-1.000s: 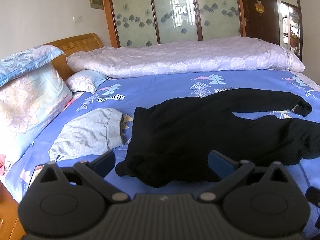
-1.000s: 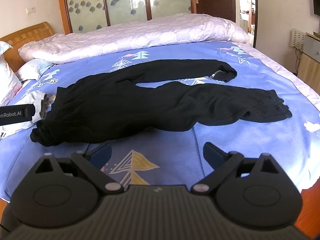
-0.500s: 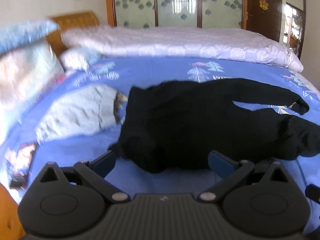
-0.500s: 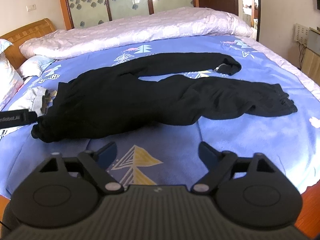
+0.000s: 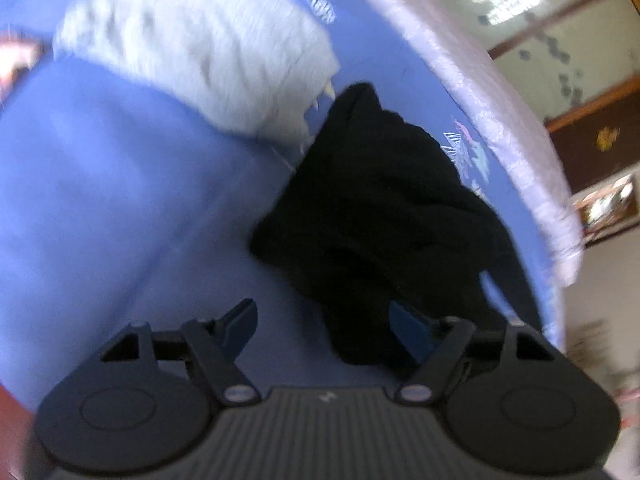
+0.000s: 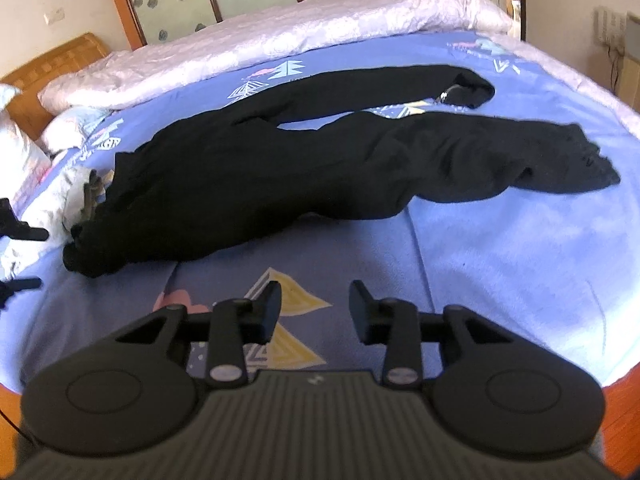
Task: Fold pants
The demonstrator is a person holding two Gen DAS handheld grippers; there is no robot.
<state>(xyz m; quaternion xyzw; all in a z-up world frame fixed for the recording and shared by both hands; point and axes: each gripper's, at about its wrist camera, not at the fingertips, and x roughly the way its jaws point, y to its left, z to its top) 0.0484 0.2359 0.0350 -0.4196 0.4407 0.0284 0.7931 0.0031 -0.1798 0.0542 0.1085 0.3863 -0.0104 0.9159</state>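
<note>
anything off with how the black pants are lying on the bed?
Yes. The black pants are not flat: the legs splay apart, the far leg's cuff is curled over, the near leg's hem is rumpled, and the waist end is bunched against a grey garment. Neither claw holds them.

Left tongs (image 5: pixel 322 322) and right tongs (image 6: pixel 314 308), jaws just closing, nothing gripped.
</note>
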